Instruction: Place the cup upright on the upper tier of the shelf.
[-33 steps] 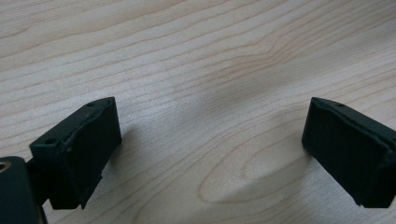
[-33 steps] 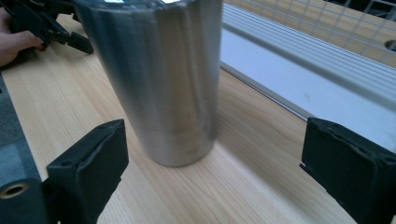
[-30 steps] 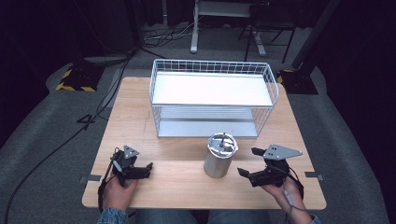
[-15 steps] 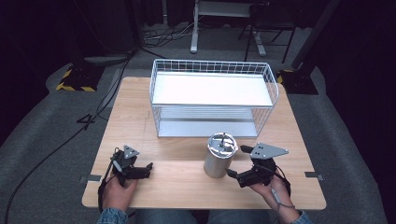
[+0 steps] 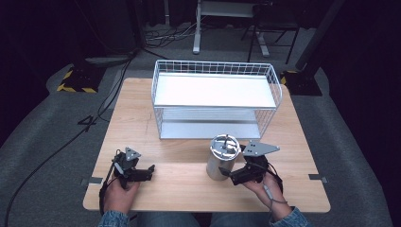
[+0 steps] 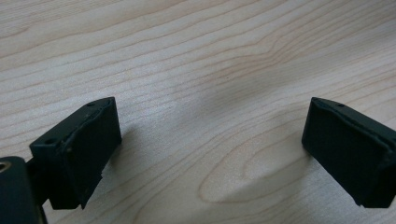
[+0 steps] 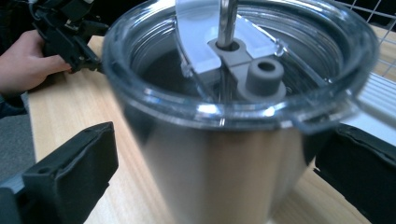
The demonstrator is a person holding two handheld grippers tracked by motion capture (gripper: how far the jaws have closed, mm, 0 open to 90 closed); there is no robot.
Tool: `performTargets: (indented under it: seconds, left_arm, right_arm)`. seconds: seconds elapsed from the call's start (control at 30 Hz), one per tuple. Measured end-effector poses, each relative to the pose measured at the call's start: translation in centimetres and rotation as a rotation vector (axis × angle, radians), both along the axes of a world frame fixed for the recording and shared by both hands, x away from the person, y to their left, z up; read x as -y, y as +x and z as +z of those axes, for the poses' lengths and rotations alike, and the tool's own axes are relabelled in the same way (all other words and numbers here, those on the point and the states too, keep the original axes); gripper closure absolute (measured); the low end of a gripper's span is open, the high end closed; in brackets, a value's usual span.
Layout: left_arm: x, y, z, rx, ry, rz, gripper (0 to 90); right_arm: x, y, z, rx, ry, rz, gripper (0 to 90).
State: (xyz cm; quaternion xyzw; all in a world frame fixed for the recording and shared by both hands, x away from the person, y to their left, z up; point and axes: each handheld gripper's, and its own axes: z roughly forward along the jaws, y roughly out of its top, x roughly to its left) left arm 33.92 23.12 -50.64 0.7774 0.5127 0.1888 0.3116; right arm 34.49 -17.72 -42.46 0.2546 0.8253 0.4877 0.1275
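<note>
Your right tool (image 5: 232, 176) is spread wide with the steel tumbler (image 5: 221, 158) standing between its jaws, not yet clamped. Your left tool (image 6: 210, 154), jaws also apart, holds nothing over bare counter (image 5: 189, 184). Grasping and lifting are probably yet to come.

Light wood-grain table (image 5: 142, 118), squarish, standing on a grey carpet (image 5: 42, 142). Surroundings dark; light falls mainly on the table. Black cable (image 5: 52, 156) runs across the carpet at left toward the table's near corner. Yellow-and-black hazard-striped base (image 5: 75, 82) on the floor off the far left corner; a similar dark base (image 5: 300, 82) off the far right. White desk leg (image 5: 196, 28) and tangled cables (image 5: 165, 35) behind.
</note>
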Motion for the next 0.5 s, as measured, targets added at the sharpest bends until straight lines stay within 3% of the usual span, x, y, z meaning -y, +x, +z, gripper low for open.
performTargets:
  seconds: [0.5]
  left_arm:
    - [0.0,0.0,0.0,0.0,0.0,-0.001,5.1]
  right_arm:
    - [-1.3,1.2,-1.3,0.022,0.033,0.001,0.0]
